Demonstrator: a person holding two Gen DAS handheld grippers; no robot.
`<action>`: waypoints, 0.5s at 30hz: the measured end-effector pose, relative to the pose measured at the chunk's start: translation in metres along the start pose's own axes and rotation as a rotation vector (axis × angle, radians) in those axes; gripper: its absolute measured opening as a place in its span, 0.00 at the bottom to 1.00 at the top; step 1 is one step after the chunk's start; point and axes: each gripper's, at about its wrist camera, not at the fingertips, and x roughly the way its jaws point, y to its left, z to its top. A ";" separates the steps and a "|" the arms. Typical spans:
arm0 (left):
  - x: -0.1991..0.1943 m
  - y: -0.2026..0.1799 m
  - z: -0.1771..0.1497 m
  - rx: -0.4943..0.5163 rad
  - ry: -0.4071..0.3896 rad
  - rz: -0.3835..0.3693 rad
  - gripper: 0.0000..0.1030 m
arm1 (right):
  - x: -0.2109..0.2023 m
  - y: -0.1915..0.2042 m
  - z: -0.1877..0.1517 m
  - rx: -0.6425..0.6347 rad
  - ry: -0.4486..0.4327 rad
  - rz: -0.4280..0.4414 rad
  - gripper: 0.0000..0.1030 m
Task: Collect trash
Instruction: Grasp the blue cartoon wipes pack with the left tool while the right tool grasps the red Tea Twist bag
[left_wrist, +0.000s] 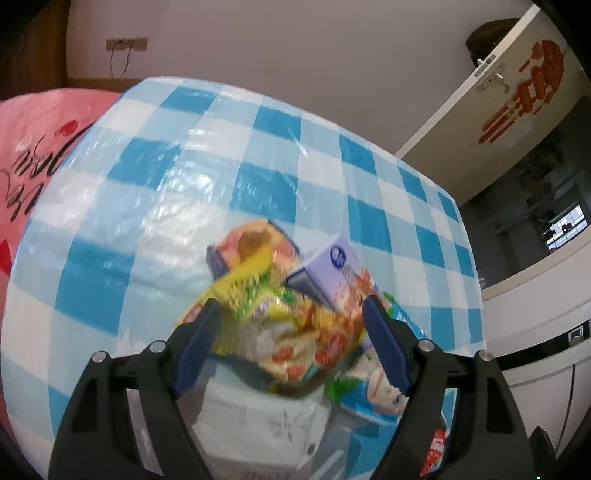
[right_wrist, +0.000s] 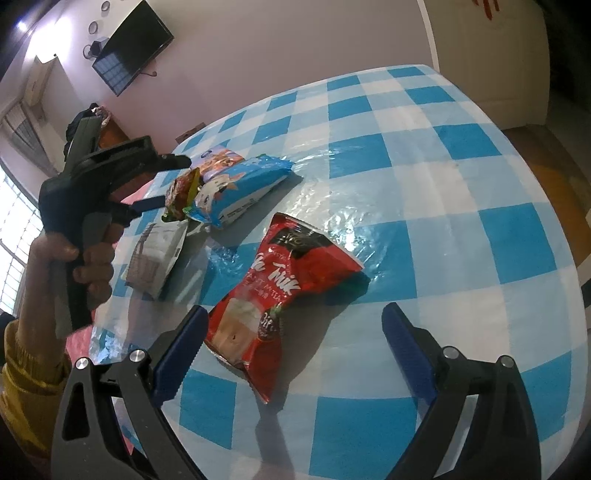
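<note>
Our right gripper (right_wrist: 291, 332) fingers spread over the red pouch (right_wrist: 280, 291), its length running diagonally across the counter (right_wrist: 461, 192), left gripper (left_wrist: 291, 325) fingers apart around the yellow wrapper (left_wrist: 258, 306), not yet pinching.

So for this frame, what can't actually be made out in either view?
- Left wrist view: the yellow wrapper between the left gripper fingers is motion-blurred; contact unclear.
- Same view: red packet mostly hidden behind the finger.
- Right wrist view: white packet print too small.

We are wearing a mustard-yellow ribbed sleeve (right_wrist: 22, 373) at lower left; each hand-held gripper (right_wrist: 291, 354) is showing black arms, silver screws (right_wrist: 137, 355) and blue ridged pads (right_wrist: 177, 360).
</note>
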 end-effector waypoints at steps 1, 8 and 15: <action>0.003 -0.001 0.003 0.012 -0.001 0.000 0.76 | 0.000 -0.001 0.000 0.001 -0.001 -0.001 0.91; -0.003 0.000 0.008 0.038 -0.012 -0.015 0.76 | -0.001 -0.005 0.001 0.016 0.001 0.001 0.91; -0.048 0.014 -0.018 0.034 -0.052 0.032 0.76 | 0.004 0.002 0.000 0.012 0.031 0.057 0.91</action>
